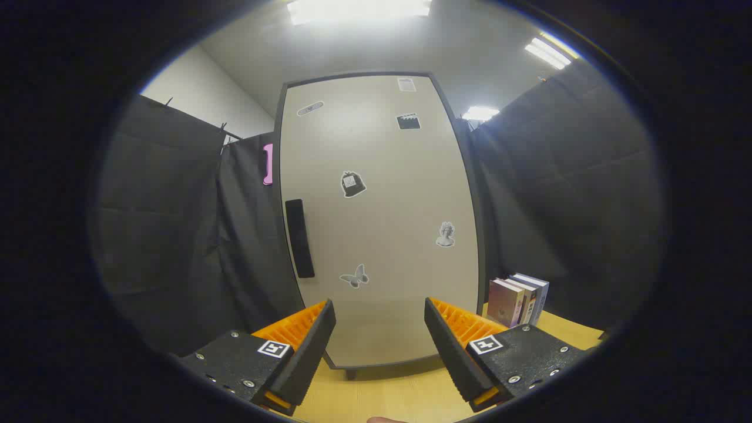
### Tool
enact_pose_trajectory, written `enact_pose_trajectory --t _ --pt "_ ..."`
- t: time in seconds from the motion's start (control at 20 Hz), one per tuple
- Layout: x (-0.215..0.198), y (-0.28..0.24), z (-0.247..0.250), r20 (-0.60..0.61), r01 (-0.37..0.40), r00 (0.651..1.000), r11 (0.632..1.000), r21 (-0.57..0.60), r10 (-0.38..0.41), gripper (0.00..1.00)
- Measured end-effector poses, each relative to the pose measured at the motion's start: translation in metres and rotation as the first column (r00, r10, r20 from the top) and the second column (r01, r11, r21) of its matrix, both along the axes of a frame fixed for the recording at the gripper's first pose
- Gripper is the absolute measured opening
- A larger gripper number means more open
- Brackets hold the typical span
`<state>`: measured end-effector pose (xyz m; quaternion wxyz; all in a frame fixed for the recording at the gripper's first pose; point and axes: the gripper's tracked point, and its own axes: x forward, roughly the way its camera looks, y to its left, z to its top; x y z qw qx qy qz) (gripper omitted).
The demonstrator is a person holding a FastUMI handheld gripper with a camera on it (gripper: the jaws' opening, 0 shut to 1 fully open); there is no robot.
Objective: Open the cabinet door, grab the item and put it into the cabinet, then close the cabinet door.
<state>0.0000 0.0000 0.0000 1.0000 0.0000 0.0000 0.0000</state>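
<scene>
A pale cabinet (376, 223) with a dark frame stands on the wooden table just ahead of my fingers. Its door is shut and carries several small stickers. A black vertical handle (299, 238) sits on the door's left side, beyond my left finger. My gripper (380, 320) is open, nothing between its fingers, and it faces the lower part of the door. A few upright books (517, 299) stand on the table to the right of the cabinet, beyond my right finger.
The light wooden table (388, 393) runs under the cabinet and the fingers. Black cloth walls close in on the left and right of the cabinet. Ceiling lights glare above.
</scene>
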Motion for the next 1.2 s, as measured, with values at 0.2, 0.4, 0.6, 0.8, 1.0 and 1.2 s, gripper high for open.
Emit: enact_pose_trajectory --t 0.2,0.4,0.6,0.8,1.0,1.2 --pt "0.014 0.000 0.007 0.021 -0.024 0.999 1.000 -0.015 0.024 0.94" --pt "0.025 0.007 0.009 0.021 -0.057 0.998 0.998 -0.005 0.057 0.95" --pt "0.030 0.023 -0.002 -0.013 -0.096 0.995 0.995 0.018 0.096 0.94" --pt "0.032 0.024 0.002 0.019 -0.077 0.997 0.997 -0.010 0.077 0.95" --pt "0.032 0.019 0.003 0.011 -0.047 0.999 0.999 -0.004 0.047 0.94" --pt "0.035 0.010 0.002 0.019 -0.030 0.999 0.999 -0.027 0.030 0.94"
